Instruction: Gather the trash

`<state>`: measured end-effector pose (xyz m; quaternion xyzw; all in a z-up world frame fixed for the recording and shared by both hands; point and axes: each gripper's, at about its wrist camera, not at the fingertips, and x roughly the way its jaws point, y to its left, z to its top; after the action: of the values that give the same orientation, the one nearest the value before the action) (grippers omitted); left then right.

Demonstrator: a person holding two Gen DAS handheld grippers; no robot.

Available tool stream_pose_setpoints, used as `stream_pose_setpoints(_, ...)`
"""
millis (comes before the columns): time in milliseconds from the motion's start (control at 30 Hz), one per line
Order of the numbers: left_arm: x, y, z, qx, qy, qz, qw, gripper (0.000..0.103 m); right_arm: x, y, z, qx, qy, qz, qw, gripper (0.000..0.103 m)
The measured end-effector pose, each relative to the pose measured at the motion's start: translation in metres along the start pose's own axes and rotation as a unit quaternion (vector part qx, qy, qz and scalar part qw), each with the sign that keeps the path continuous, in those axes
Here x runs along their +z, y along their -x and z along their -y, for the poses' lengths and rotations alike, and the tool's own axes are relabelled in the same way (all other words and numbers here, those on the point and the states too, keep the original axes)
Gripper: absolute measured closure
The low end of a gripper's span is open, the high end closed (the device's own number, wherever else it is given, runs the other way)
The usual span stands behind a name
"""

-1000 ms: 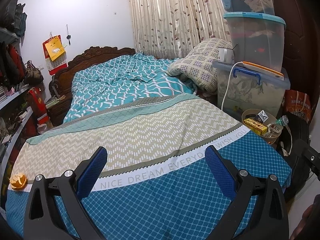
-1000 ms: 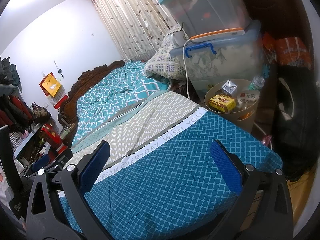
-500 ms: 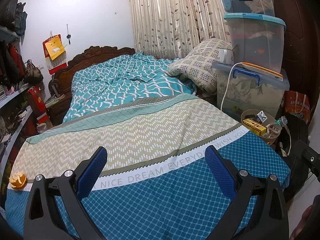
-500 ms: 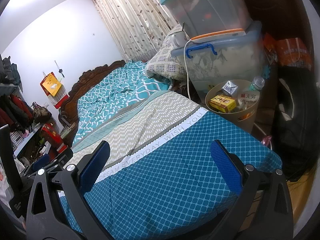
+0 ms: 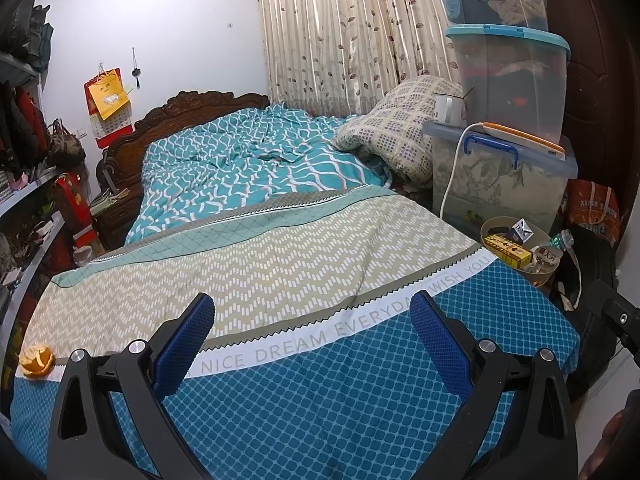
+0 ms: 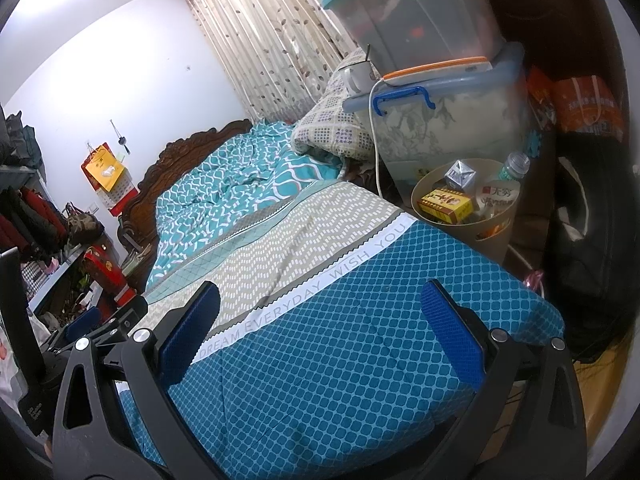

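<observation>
**Bedroom trash inventory**

Bed (image 5: 280, 264): patterned teal-and-beige quilt, spread flat.
Storage boxes (image 5: 504, 168): stacked at the bed's far right side.
Waste bin (image 6: 494, 236): beige, on the floor just beside the bed, below the boxes; holds a yellow carton (image 6: 444, 204), a bottle and wrappers.
Left gripper (image 5: 312, 332): blue-padded fingers spread wide, empty, above the quilt.
Right gripper (image 6: 320, 320): fingers likewise apart, empty.
Orange peel (image 5: 37, 360): on the quilt's left edge, well apart from both grippers.
</observation>
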<state>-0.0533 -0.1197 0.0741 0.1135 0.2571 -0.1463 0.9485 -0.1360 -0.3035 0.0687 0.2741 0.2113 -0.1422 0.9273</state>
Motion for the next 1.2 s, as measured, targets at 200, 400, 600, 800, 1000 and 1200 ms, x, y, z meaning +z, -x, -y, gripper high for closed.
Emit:
stream_pose_setpoints(200, -0.001, 0.000, 0.000, 0.001, 0.000, 0.000, 1.0000, 0.009, 0.001, 0.000, 0.000, 0.001, 0.000, -0.001, 1.000, 0.004)
stream_pose_setpoints(400, -0.003, 0.000, -0.001, 0.002, 0.000, -0.001, 1.0000, 0.009, 0.000, 0.001, 0.000, 0.000, 0.000, 0.000, 1.000, 0.004)
stream_pose_setpoints(600, -0.007, 0.002, -0.001, 0.001, 0.000, -0.002, 1.0000, 0.009, -0.002, -0.002, 0.001, 0.001, 0.000, -0.002, 1.000, 0.004)
stream_pose_setpoints(800, -0.009, 0.000, -0.002, 0.000, -0.003, -0.003, 1.0000, 0.009, -0.003, -0.002, 0.002, 0.001, 0.000, -0.003, 1.000, 0.004)
stream_pose_setpoints(1000, -0.010, -0.001, -0.001, -0.005, -0.006, -0.011, 0.9999, 0.009, -0.005, -0.002, 0.003, 0.001, 0.000, -0.003, 1.000, 0.004)
stream_pose_setpoints(1200, -0.012, -0.003, 0.001, -0.023, -0.012, -0.022, 0.9994, 0.009, -0.007, -0.003, 0.004, 0.001, 0.000, -0.004, 1.000, 0.004)
